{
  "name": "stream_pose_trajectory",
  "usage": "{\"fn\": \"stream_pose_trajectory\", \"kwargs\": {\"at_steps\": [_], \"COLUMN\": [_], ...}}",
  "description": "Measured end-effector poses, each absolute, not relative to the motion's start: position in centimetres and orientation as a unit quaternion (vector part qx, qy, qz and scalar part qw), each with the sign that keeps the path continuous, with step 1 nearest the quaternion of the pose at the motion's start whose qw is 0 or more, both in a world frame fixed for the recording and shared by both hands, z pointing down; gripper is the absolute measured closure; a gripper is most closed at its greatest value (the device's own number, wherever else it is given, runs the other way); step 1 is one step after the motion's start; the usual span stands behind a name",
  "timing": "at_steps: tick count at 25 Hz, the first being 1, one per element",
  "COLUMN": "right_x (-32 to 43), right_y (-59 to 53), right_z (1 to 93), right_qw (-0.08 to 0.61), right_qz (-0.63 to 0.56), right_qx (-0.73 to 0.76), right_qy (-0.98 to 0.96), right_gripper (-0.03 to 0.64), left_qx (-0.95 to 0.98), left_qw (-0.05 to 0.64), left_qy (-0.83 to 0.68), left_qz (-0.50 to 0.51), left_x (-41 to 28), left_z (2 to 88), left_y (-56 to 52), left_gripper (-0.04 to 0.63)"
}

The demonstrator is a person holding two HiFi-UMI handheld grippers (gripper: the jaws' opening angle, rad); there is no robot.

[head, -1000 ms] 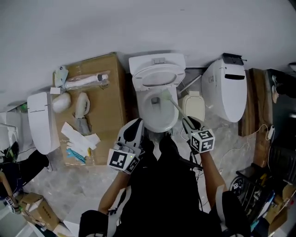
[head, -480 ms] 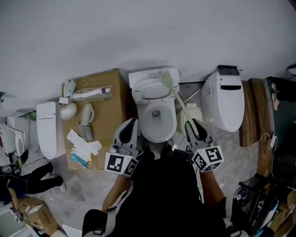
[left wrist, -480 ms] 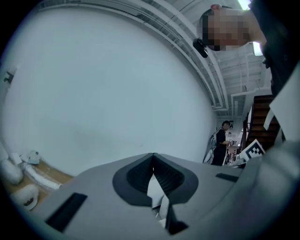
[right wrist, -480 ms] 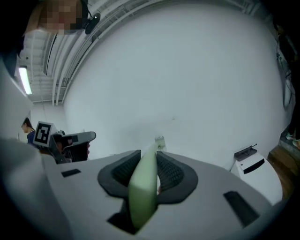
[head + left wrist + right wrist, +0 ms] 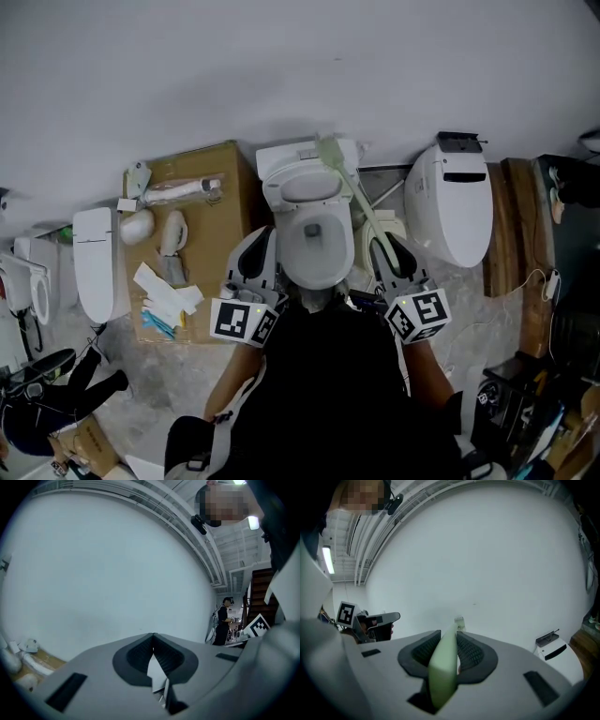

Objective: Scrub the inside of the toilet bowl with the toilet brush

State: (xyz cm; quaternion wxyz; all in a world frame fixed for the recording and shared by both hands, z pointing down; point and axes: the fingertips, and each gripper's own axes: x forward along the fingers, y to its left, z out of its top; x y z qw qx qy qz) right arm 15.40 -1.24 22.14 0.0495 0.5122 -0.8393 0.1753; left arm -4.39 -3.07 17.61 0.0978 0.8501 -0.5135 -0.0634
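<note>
Head cam sits high above the person and points steeply down: toilet (image 5: 314, 234) dead centre, wall (image 5: 281, 66) across the top of the frame. Both gripper cams ride low behind their own jaws, which sit really close at the bottom, and both tilt up at that same wall. The left gripper (image 5: 153, 635) view catches a marker cube (image 5: 257, 626) at its right edge. The right gripper (image 5: 449, 637) view has the brush (image 5: 443, 672) bottom centre and a second toilet (image 5: 558, 660) lower right, both also in the head view.
</note>
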Motion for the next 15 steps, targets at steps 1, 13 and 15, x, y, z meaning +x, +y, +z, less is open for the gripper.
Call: {"fn": "stream_pose_trajectory", "kwargs": {"at_steps": [1,13,15], "right_x": [15.4,16.0,16.0], "right_y": [-1.3,-2.4,-2.4], "right_z": [22.1,22.1,22.1], "right_qw": [0.05,0.058,0.059], "right_qz": [0.174,0.169,0.167], "right_qx": [0.512,0.513,0.512], "right_qy": [-0.84,-0.84,-0.841], "right_gripper": [0.502,0.502,0.502], "left_qx": [0.85,0.85,0.85], "left_qw": [0.097,0.096,0.096], "left_qy": [-0.513,-0.515,-0.515], "left_qz": [-0.063,-0.059,-0.059], "left_x": [-4.3,-3.9,-3.9], "left_z": [17.6,17.7,17.8], "left_y": [-3.2,-4.2,-4.2], "left_gripper": [0.588,0.586,0.588]}}
